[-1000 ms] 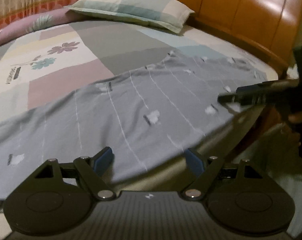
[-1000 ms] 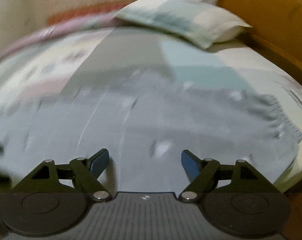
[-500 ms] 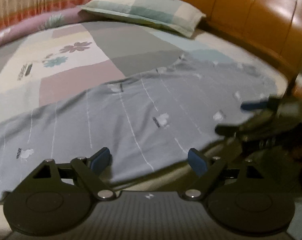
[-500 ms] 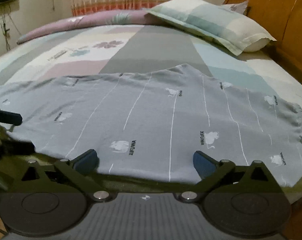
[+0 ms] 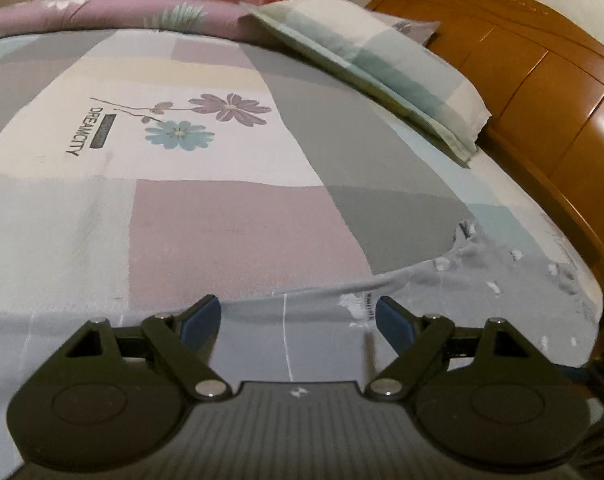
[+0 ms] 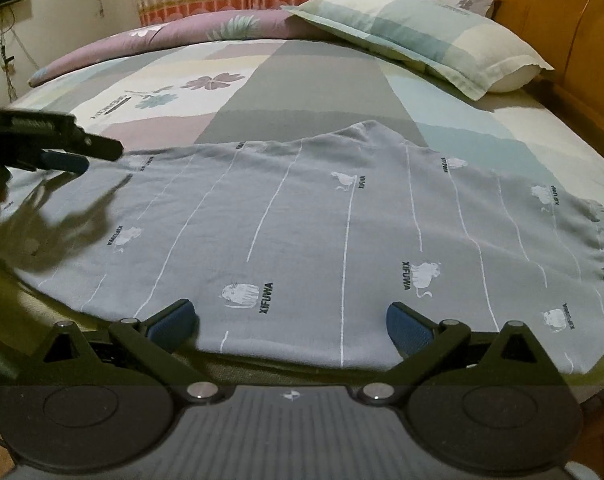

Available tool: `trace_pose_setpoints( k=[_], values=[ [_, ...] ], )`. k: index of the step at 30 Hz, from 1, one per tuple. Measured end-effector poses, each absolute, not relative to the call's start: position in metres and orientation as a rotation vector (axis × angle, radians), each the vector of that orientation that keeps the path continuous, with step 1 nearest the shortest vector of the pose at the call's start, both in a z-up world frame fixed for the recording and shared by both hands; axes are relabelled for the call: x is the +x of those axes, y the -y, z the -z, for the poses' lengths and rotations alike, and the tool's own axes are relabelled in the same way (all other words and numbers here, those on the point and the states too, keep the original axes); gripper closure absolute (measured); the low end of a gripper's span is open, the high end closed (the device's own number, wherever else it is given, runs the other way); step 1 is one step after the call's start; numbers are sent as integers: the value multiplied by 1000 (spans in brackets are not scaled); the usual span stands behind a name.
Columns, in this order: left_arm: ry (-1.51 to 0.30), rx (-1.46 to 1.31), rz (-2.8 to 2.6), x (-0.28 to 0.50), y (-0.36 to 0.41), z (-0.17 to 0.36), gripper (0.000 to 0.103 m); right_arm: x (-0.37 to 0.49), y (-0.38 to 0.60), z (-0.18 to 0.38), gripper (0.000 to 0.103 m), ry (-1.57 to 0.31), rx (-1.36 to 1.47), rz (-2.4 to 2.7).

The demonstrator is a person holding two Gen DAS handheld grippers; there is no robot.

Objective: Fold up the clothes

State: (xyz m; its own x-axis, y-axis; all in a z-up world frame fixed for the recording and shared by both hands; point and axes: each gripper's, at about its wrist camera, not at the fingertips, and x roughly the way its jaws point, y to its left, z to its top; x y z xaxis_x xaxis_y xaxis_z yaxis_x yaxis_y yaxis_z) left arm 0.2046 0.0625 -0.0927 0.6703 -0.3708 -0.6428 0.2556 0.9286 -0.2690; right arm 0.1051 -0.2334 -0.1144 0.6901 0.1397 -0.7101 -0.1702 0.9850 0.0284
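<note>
The big bed (image 6: 302,80) has a pillow (image 6: 422,36) at its wooden headboard (image 5: 542,100). A grey shirt (image 6: 322,232) lies flat along the bed's near edge. Only the right view shows the whole shirt. The right gripper (image 6: 289,320) just opened wide, holding nothing. The left gripper (image 5: 297,320) is spread apart over the shirt's end, holding nothing too.
</note>
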Motion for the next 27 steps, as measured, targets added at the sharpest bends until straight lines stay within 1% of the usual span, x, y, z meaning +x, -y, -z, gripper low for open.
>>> trace_pose_setpoints(
  k=[5, 9, 11, 14, 16, 20, 23, 27],
  values=[
    [-762, -125, 282, 168, -88, 71, 18, 108, 233, 115, 0, -790, -31, -171],
    [-787, -169, 168, 127, -113, 85, 18, 109, 233, 114, 0, -789, -6, -157],
    [-819, -207, 152, 109, -118, 99, 18, 110, 234, 113, 0, -794, 15, -159],
    [-817, -212, 149, 88, -119, 106, 17, 107, 236, 111, 0, -801, 34, -171],
    [-829, -189, 166, 83, -118, 99, 17, 104, 236, 108, 0, -811, 40, -176],
    [-769, -174, 176, 93, -114, 84, 17, 101, 232, 100, 0, -808, 76, -202],
    [-760, -173, 201, 106, -107, 90, 17, 100, 219, 92, 0, -789, 47, -226],
    [-799, -157, 226, 99, -94, 107, 17, 98, 202, 81, 0, -762, 9, -271]
  ],
)
